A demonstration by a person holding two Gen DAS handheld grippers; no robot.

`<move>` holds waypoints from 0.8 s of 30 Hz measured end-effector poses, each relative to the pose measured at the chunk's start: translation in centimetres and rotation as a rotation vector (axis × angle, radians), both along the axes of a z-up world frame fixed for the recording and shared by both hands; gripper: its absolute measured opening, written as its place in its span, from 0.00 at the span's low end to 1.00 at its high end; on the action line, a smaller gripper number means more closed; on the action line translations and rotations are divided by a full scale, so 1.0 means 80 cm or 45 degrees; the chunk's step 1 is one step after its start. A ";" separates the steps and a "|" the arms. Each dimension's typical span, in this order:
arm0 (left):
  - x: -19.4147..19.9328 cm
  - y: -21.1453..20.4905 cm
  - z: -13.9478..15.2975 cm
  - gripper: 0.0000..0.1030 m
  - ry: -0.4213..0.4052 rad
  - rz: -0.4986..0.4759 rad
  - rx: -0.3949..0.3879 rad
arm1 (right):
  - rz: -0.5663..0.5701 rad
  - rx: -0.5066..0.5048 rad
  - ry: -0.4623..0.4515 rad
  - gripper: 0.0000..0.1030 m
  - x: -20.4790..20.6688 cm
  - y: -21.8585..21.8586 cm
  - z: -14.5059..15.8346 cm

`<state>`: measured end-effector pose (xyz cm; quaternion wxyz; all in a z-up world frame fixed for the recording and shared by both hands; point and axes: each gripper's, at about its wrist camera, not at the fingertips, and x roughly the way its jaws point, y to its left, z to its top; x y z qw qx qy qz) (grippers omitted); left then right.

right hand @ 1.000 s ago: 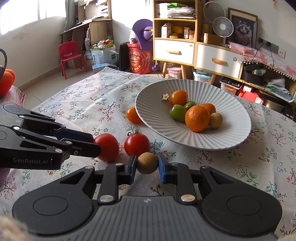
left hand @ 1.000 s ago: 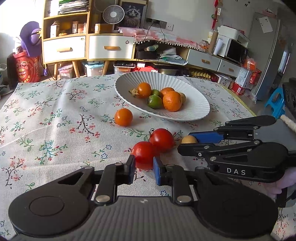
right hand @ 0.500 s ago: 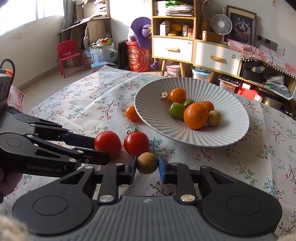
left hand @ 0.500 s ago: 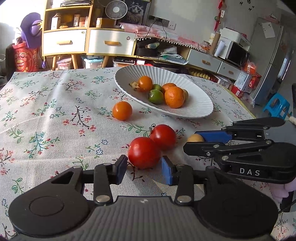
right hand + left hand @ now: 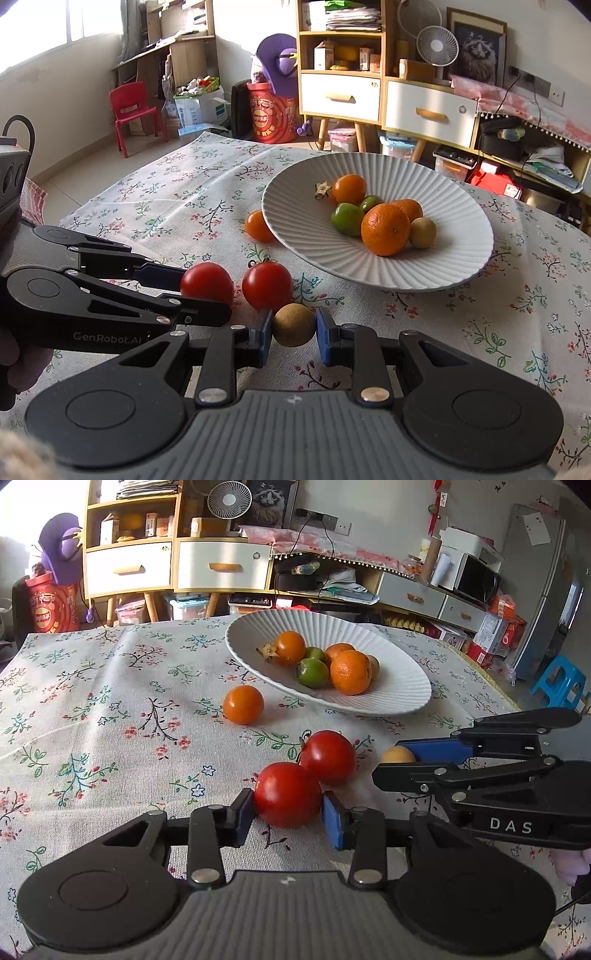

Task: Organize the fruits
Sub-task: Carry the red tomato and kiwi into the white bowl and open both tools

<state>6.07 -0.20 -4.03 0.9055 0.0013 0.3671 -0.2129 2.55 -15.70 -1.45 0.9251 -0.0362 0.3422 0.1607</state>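
I am in the pick-up step, with a fruit in each hand's reach and neither yet lifted off the desk [image 5: 92,720]. My left gripper [image 5: 288,812] has its fingers [image 5: 242,812] set either side of the nearer tomato [image 5: 287,794]. They have just been closing in on it, and the left pad now looks to be touching the skin while the right pad shows a sliver of gap, so I cannot call it a firm hold. My right gripper [image 5: 294,332] is clamped on the small brown fruit [image 5: 294,325], both pads pressed against its sides, with the fruit sitting low on the flowered cloth.

The second tomato [image 5: 328,757] lies just beyond the first, touching it or nearly so, and a loose orange fruit [image 5: 243,704] rests farther off to the left, just beside the near rim of the white plate [image 5: 399,698]. The plate sits at the far side and already holds several oranges, green fruits and a brown one.

Next, I judge, the left fingers need to finish closing gently, since a tomato bruises easily. Then both hands should lift clear and carry forward over the plate's rim, setting each fruit in a free patch of the plate so that nothing rolls out.
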 end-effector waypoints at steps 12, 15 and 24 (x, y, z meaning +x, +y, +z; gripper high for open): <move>0.004 -0.001 0.028 0.36 -0.028 0.042 -0.045 | 0.000 0.050 -0.071 0.22 -0.002 -0.005 0.027; 0.007 -0.004 0.034 0.36 -0.025 0.063 -0.063 | -0.019 0.066 -0.095 0.22 0.003 -0.012 0.034; 0.018 -0.033 0.052 0.36 -0.072 0.050 -0.055 | -0.097 0.077 -0.132 0.22 0.027 -0.039 0.042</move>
